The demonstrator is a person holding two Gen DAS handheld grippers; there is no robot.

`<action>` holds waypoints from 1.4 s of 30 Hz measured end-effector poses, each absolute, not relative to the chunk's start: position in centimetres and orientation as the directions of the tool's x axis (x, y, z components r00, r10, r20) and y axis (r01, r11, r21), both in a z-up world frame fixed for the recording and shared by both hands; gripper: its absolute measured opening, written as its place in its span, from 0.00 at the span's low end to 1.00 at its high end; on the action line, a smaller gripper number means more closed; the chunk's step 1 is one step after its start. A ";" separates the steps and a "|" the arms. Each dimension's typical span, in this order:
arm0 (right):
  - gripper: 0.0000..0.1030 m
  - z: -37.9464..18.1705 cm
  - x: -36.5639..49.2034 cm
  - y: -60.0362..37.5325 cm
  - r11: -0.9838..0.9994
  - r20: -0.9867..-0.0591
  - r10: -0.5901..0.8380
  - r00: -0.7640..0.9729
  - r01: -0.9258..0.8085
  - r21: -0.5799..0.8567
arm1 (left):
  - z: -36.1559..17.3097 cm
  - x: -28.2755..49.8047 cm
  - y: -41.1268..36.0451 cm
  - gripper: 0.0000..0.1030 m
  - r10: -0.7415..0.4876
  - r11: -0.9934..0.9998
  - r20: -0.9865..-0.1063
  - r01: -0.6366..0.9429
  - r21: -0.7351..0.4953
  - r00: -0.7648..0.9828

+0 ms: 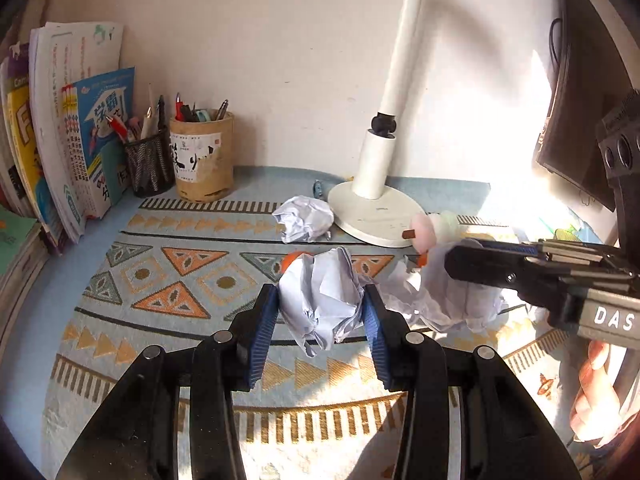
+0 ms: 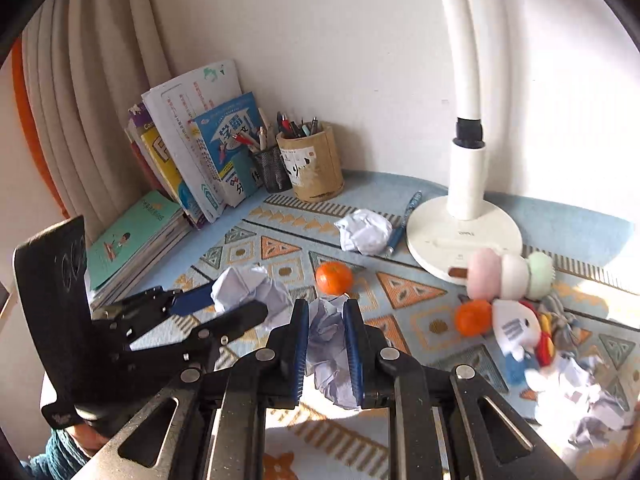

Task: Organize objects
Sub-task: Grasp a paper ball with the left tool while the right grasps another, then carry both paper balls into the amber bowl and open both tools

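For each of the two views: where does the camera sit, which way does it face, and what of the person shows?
Left wrist: behind the left claw, facing the wall and lamp; a hand at right.
Right wrist: behind the right claw, facing the book corner; a sleeve bottom-left.
Shared: each claw pinches crumpled paper; each view shows the other claw, plus the pen cup.

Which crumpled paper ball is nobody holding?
The paper ball lying beside the lamp base, touching a blue pen. Each of the other two is squeezed between gripper fingers.
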State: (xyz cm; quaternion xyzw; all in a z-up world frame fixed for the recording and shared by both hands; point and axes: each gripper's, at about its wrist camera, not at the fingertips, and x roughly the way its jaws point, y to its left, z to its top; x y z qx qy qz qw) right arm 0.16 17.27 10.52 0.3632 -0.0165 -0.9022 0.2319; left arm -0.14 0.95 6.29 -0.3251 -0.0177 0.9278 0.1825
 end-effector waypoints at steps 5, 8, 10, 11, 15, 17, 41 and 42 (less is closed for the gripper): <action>0.17 8.5 8.5 22.1 -0.926 -0.700 -0.280 -0.657 0.376 0.017 | 4.7 3.7 4.5 0.38 0.427 -0.904 -0.608 -0.345 -0.254 -0.670; 0.16 7.0 12.2 24.5 -0.931 -0.712 -0.252 -0.656 0.364 -0.005 | 3.9 5.8 6.7 0.38 0.455 -0.890 -0.605 -0.357 -0.284 -0.654; 0.21 6.0 14.2 25.7 -0.937 -0.720 -0.238 -0.652 0.348 -0.006 | 3.6 6.8 7.7 0.38 0.477 -0.879 -0.608 -0.370 -0.302 -0.635; 0.22 5.5 14.9 26.2 -0.943 -0.724 -0.228 -0.651 0.332 -0.001 | 3.5 7.1 8.1 0.39 0.485 -0.874 -0.609 -0.375 -0.309 -0.628; 0.54 3.5 16.9 27.6 -0.960 -0.738 -0.208 -0.642 0.277 0.030 | 3.0 8.6 9.5 0.39 0.489 -0.870 -0.626 -0.397 -0.293 -0.608; 0.61 2.9 18.0 28.4 -0.968 -0.731 -0.206 -0.650 0.246 0.055 | 2.7 9.3 9.9 0.39 0.484 -0.870 -0.637 -0.406 -0.280 -0.599; 0.36 11.3 22.8 40.8 -0.973 -0.486 -0.015 -0.874 -0.099 0.208 | 8.9 12.3 22.9 0.39 0.646 -0.695 -0.575 -0.698 -0.171 -0.502; 0.37 12.2 22.8 41.9 -0.974 -0.468 0.063 -0.882 -0.157 0.165 | 9.6 12.3 24.5 0.40 0.650 -0.688 -0.564 -0.710 -0.151 -0.510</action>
